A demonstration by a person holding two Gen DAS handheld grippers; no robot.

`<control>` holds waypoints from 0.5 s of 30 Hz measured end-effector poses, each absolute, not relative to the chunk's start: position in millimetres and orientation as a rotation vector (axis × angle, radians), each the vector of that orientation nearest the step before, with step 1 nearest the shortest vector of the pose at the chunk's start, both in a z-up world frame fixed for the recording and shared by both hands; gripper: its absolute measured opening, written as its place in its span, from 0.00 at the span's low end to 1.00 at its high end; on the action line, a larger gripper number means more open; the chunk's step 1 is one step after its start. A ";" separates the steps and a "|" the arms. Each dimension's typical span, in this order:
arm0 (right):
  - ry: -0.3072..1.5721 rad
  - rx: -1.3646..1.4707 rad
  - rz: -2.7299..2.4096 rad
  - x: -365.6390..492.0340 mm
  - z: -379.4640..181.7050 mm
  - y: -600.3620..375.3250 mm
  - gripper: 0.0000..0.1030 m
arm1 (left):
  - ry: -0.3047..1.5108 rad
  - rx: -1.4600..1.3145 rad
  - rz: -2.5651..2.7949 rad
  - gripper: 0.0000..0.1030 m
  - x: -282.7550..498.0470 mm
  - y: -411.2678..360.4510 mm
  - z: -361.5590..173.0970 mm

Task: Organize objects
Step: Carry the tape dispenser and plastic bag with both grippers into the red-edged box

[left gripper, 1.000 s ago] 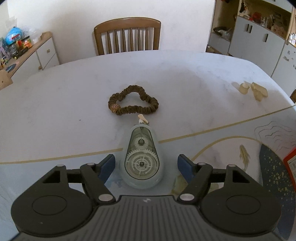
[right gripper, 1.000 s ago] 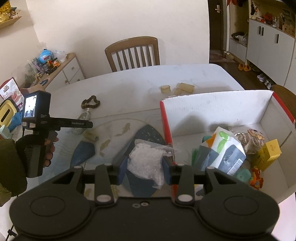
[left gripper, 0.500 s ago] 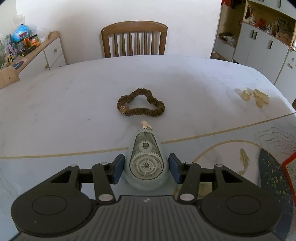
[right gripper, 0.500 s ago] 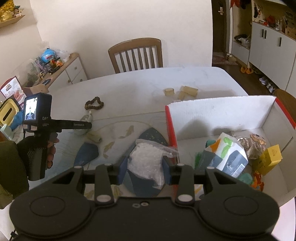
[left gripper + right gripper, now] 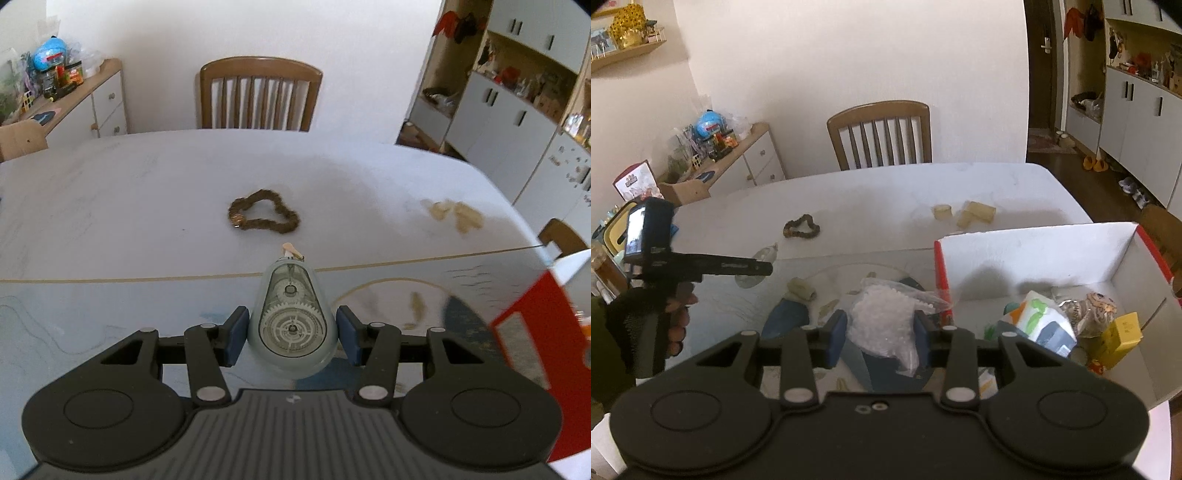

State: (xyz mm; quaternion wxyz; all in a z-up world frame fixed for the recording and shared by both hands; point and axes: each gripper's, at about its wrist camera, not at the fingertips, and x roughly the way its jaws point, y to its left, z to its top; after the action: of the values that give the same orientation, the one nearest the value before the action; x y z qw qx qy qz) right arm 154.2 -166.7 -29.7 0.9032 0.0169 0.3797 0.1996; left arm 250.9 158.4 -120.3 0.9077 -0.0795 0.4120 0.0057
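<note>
Left wrist view: the left gripper (image 5: 292, 334) has both blue pads against the sides of a pale teardrop-shaped tape dispenser (image 5: 291, 325) with clear gears showing, and the jaws have just been closing on it. The dispenser's tip points away toward the far table (image 5: 147, 192) edge. Whether the dispenser rests on the table or hangs clear of it cannot be told from this view. Beyond the tip lies a brown scrunchie (image 5: 263, 216), apart from the dispenser. To the right, blurred beige pieces (image 5: 456, 216) sit on the tabletop. A red box wall (image 5: 532, 332) enters at the right edge. A wooden chair (image 5: 260, 96) stands behind the table.

Right wrist view: the right gripper (image 5: 881, 334) is narrowed on a clear bag (image 5: 888, 321) of white beads, pads pressing its sides; the bag hangs over the patterned mat, just left of the box (image 5: 1034, 251). The box, white inside with red edges, holds a white carton (image 5: 1039, 315), a yellow pack (image 5: 1119, 338) and other small items. On the left, a gloved hand (image 5: 650, 325) holds the other gripper above the table; the dispenser shows pale beside its tip. The scrunchie and the beige pieces lie farther back on the table.
</note>
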 end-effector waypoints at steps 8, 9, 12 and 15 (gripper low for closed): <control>0.753 0.057 0.386 147.1 -20.2 -205.9 0.36 | 0.816 -0.159 -0.080 0.49 228.9 113.2 -81.6; 0.752 0.063 0.377 146.7 -20.0 -213.5 0.36 | 0.814 -0.158 -0.093 0.49 227.6 105.9 -77.9; 0.748 0.075 0.352 146.4 -20.6 -234.4 0.36 | 0.807 -0.159 -0.133 0.49 224.2 81.8 -69.3; 0.749 0.083 0.325 147.4 -22.3 -256.6 0.36 | 0.801 -0.145 -0.174 0.49 223.9 54.6 -62.6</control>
State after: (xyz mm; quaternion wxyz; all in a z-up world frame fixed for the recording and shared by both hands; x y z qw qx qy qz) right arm 147.4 -256.6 -22.3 0.9169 0.0405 0.3642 0.1580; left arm 223.9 54.6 -62.6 0.9146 -0.0703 0.3890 -0.0847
